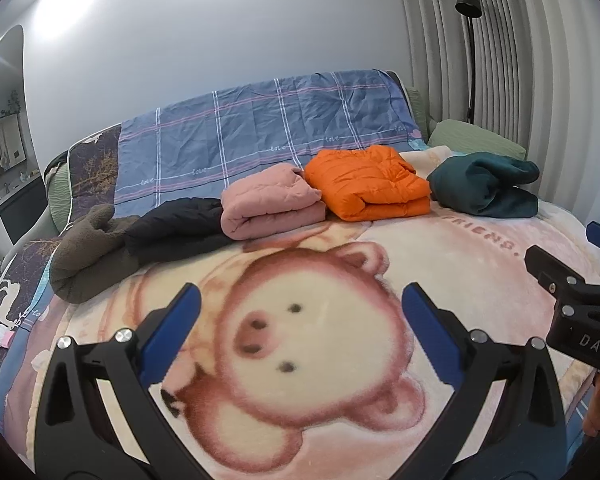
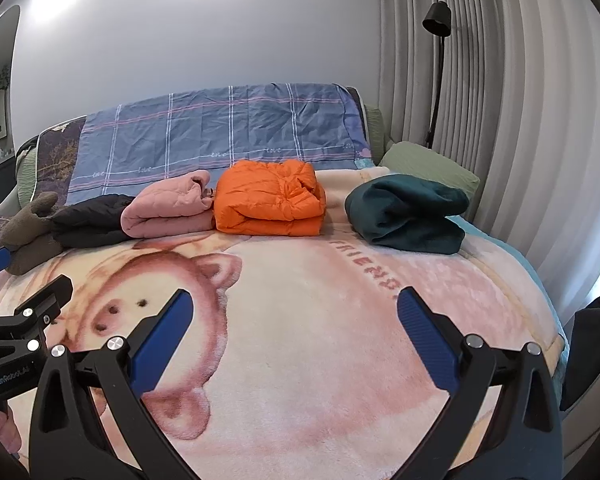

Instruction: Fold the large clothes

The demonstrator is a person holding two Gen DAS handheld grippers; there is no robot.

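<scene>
Folded clothes (image 2: 269,198) on bear-print blanket (image 2: 320,340)

Left gripper (image 1: 300,304): fingers spread wide, nothing held | Right gripper (image 2: 294,308): fingers spread wide, nothing held | Position: side by side, level, each visible at the edge of the other's view.

A black floor lamp (image 2: 438,20) stands by the pale curtains (image 2: 500,120). A green pillow (image 2: 428,164) lies at the bed's (image 2: 340,320) far corner. A checked sheet (image 2: 220,128) drapes the headboard.
</scene>
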